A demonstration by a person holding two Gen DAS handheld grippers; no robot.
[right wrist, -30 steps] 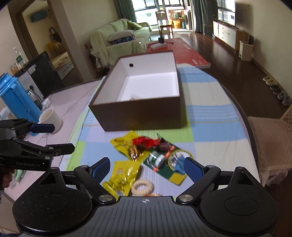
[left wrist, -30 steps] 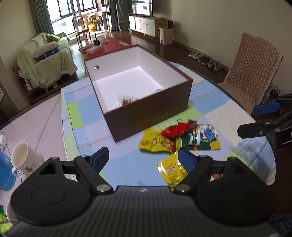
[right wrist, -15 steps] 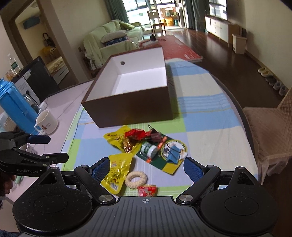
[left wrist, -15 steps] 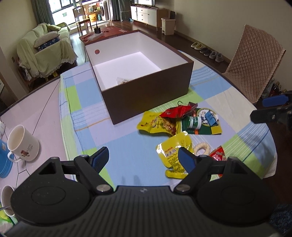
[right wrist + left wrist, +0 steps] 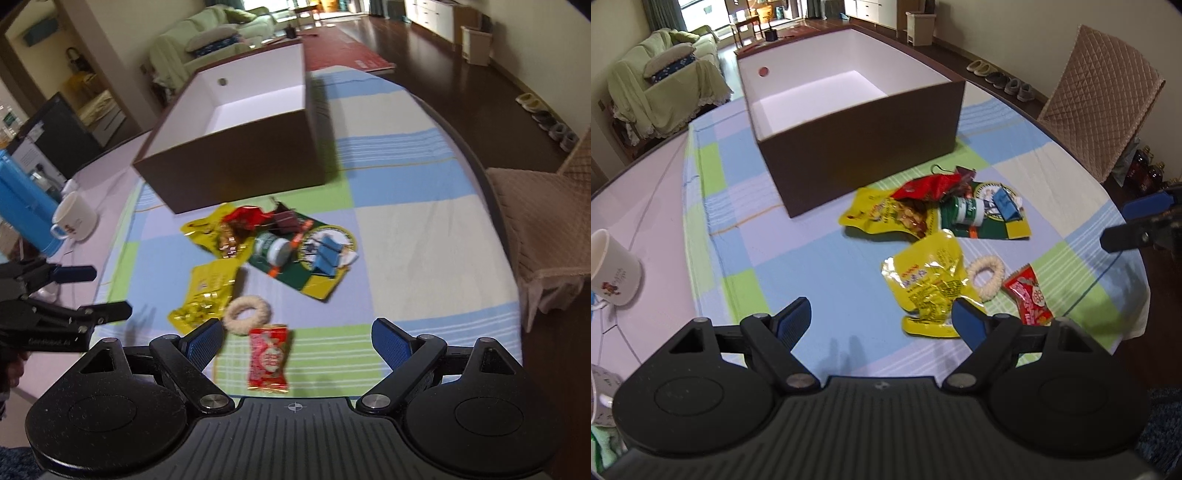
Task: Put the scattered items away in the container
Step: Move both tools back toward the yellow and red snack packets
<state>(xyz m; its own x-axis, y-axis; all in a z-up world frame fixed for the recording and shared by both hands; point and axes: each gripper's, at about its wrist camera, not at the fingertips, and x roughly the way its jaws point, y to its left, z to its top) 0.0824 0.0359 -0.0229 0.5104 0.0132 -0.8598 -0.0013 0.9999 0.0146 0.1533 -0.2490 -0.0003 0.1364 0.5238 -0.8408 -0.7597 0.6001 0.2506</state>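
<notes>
A brown box [image 5: 857, 122] with a white inside stands on the checked cloth, also in the right wrist view [image 5: 240, 173]. In front of it lie a yellow snack bag [image 5: 890, 218], a red packet [image 5: 923, 186], a green bottle [image 5: 964, 212], a green card with blue clips [image 5: 1001, 214], a yellow foil packet [image 5: 931, 280], a white ring [image 5: 986, 275] and a small red packet [image 5: 1028, 295]. My left gripper [image 5: 881, 317] is open, low, left of the foil packet. My right gripper [image 5: 297, 339] is open above the small red packet [image 5: 269, 358], near the ring [image 5: 246, 312].
A white mug [image 5: 613, 269] stands on the bare table left of the cloth, beside a blue flask [image 5: 22, 210]. A quilted chair [image 5: 1100, 96] stands beyond the table's right edge. The cloth's front edge runs just under both grippers.
Both grippers have drawn back toward the near edge and dropped lower. The ring and small red packet have come into view. The box's floor is now hidden by its front wall.
</notes>
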